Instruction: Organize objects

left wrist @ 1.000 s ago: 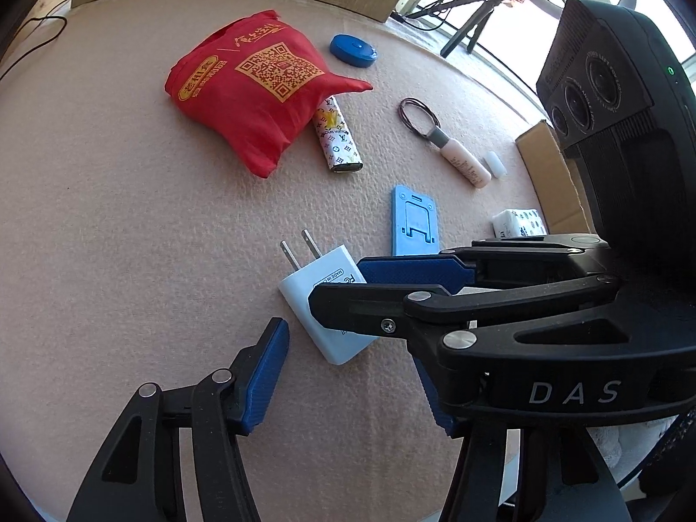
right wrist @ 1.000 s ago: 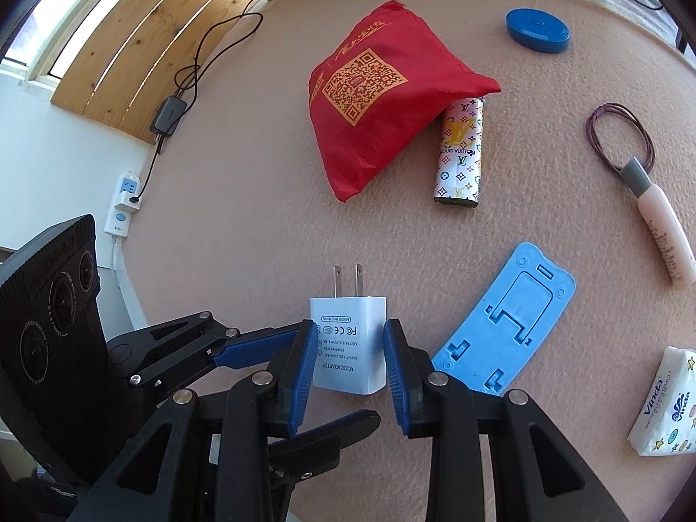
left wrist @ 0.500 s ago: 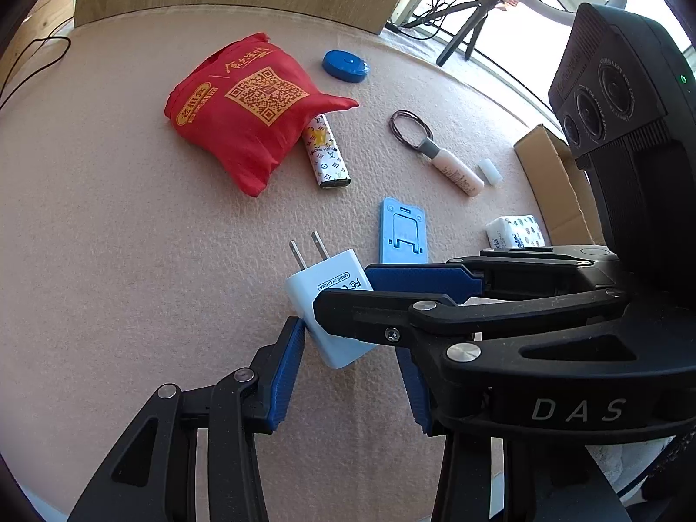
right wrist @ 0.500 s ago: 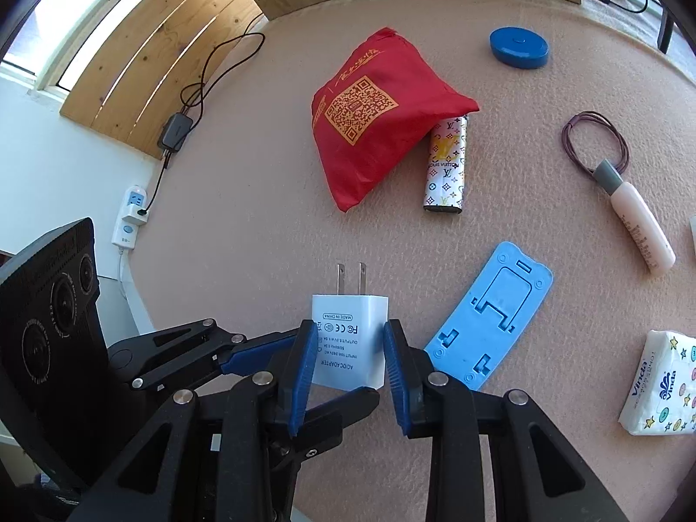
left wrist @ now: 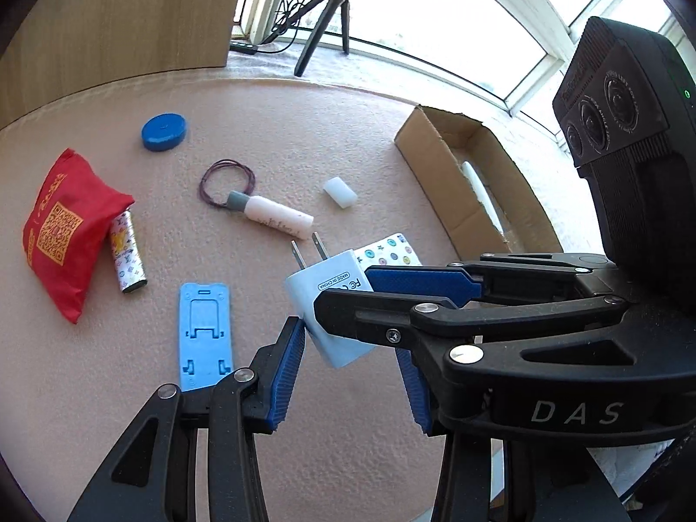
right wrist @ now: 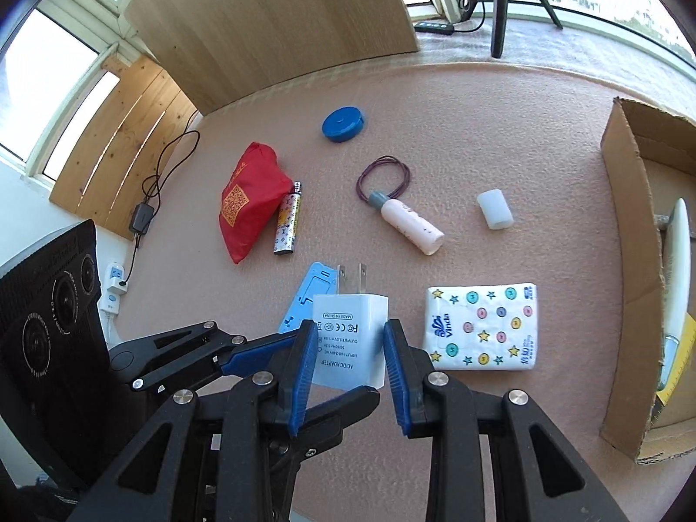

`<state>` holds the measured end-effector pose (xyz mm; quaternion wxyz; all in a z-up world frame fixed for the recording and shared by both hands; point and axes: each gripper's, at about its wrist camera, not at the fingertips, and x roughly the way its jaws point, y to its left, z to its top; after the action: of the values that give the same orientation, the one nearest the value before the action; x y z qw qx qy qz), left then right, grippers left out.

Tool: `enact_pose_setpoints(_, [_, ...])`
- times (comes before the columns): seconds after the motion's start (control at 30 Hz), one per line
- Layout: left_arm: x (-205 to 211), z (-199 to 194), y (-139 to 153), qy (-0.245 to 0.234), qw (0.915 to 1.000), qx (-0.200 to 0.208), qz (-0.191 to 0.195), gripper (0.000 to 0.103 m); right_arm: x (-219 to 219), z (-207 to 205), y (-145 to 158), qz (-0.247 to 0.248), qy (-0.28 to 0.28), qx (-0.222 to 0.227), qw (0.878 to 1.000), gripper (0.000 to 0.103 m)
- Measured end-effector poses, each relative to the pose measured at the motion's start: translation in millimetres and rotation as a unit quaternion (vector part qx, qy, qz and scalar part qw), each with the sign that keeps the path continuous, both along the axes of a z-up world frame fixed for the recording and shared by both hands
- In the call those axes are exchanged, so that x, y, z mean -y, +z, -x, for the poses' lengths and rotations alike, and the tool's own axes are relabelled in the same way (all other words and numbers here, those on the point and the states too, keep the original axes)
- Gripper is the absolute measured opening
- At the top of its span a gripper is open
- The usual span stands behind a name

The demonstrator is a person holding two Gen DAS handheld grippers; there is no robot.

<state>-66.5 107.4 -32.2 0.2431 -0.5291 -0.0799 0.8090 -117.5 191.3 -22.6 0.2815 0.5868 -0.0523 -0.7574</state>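
My right gripper [right wrist: 350, 348] is shut on a white AC adapter [right wrist: 350, 330], prongs pointing away, held above the pink mat. In the left wrist view the adapter [left wrist: 322, 278] hangs tilted in the right gripper [left wrist: 343, 289], which reaches in from the right. My left gripper [left wrist: 348, 374] is open just below it, with its left pad close to the adapter's lower corner. An open cardboard box [right wrist: 626, 200] stands at the right, also visible in the left wrist view [left wrist: 439, 161].
On the mat lie a tissue pack [right wrist: 483, 326], blue phone stand [left wrist: 204, 326], red bag [right wrist: 248, 200], patterned stick [right wrist: 287, 222], white tube with hair tie [right wrist: 409, 226], white cap [right wrist: 493, 209] and blue lid [right wrist: 343, 124]. A white object [right wrist: 676, 269] lies in the box.
The adapter has been lifted off the mat and carried right. Both views swung right, bringing the cardboard box into sight. The left gripper stayed open beneath it.
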Motion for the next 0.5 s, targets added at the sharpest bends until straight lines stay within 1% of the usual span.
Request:
enact_pose_setpoints(0.23, [-96.0,13.7,15.9,-0.074,0.997,-0.017,-0.015,0.047,-93.8,6.8,18.1,-0.011,-0.081,-0.022,0.996,0.029])
enact_pose_setpoints(0.37, [-141.6,16.8,18.2,-0.107,0.9938,-0.021,-0.021,0.047,-136.7,10.4,21.8,-0.015,-0.12,-0.027,0.992,0.029])
enact_pose_setpoints(0.5, [-180.9,23.0,14.5,-0.134,0.9905,-0.015,-0.026,0.047,-174.3,12.8,19.3,-0.017,-0.151,-0.025,0.988,0.029])
